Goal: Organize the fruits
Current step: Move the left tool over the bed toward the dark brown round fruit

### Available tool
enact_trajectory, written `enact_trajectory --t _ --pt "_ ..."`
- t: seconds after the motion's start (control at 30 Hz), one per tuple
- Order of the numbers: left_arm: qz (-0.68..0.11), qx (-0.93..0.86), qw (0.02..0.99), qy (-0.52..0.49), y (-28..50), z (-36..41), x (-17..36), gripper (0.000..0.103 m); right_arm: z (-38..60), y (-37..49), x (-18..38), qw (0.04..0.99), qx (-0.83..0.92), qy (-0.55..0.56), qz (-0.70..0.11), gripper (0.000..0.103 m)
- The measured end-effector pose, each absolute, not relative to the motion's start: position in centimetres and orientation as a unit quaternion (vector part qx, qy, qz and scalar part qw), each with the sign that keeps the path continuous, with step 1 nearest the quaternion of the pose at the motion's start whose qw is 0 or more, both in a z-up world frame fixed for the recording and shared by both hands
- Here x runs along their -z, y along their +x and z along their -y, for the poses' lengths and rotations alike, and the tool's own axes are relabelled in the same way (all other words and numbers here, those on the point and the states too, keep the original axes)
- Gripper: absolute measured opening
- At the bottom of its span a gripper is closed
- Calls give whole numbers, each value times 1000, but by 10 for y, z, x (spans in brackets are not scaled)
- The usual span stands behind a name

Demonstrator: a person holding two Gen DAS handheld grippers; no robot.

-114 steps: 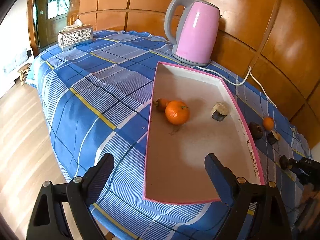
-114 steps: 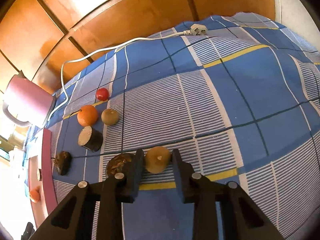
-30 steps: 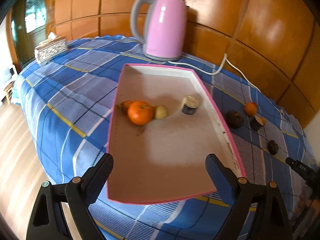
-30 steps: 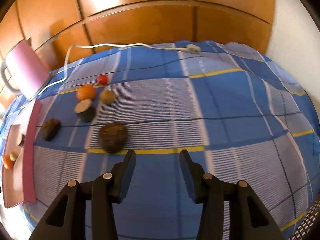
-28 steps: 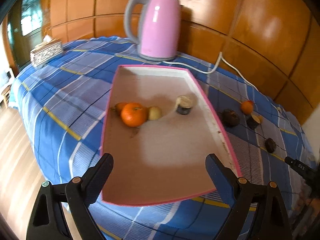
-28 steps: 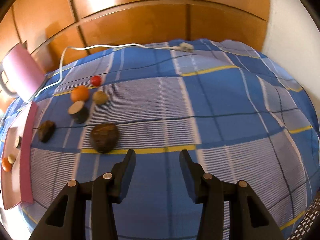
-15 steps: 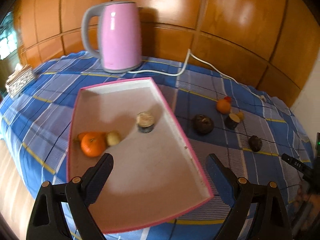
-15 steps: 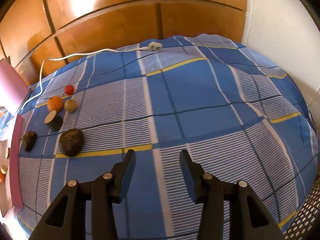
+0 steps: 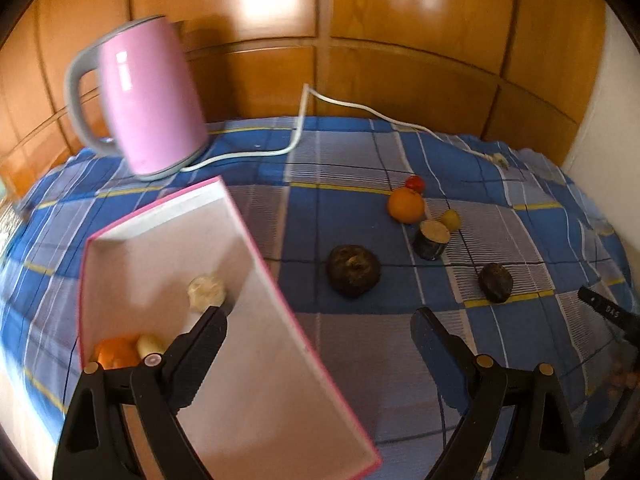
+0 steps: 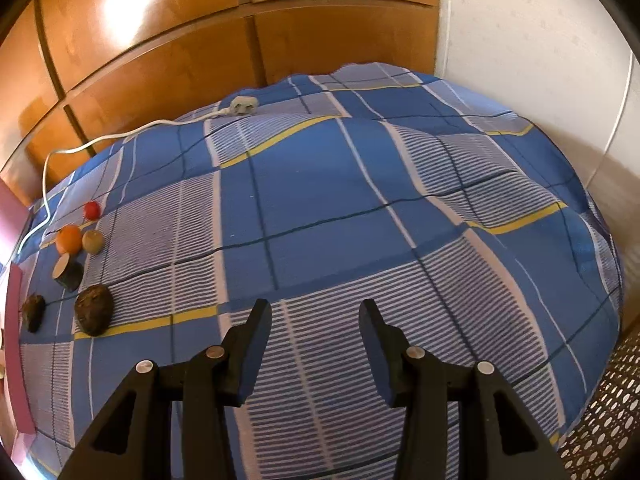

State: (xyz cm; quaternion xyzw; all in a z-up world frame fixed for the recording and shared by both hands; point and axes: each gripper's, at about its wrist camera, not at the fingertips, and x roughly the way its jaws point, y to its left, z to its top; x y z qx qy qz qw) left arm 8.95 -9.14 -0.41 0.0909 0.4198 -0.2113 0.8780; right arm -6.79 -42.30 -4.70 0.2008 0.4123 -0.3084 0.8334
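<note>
The left gripper's finger (image 9: pixel 202 346) hid part of the orange (image 9: pixel 114 354) in the pink tray (image 9: pixel 256 256), whose near corner ran off the bottom edge. In the right wrist view only the tray's rim showed. The kettle (image 9: pixel 148 96) was blurred.

Bright daylight glares off the glossy wood panels (image 9: pixel 400 20); the pink kettle (image 9: pixel 152 100) smears with motion blur, soft shadows sit under the fruit, and fisheye bending darkens every corner.
</note>
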Motion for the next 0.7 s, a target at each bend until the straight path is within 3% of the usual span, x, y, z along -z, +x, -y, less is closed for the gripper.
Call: enact_trajectory --t 0.57,0.7 --pt "-457 240 841 160 141 146 37 88 441 -77 51 820 340 211 -409 46" --pt "-468 237 833 177 148 151 46 81 444 -78 52 818 343 213 -409 46"
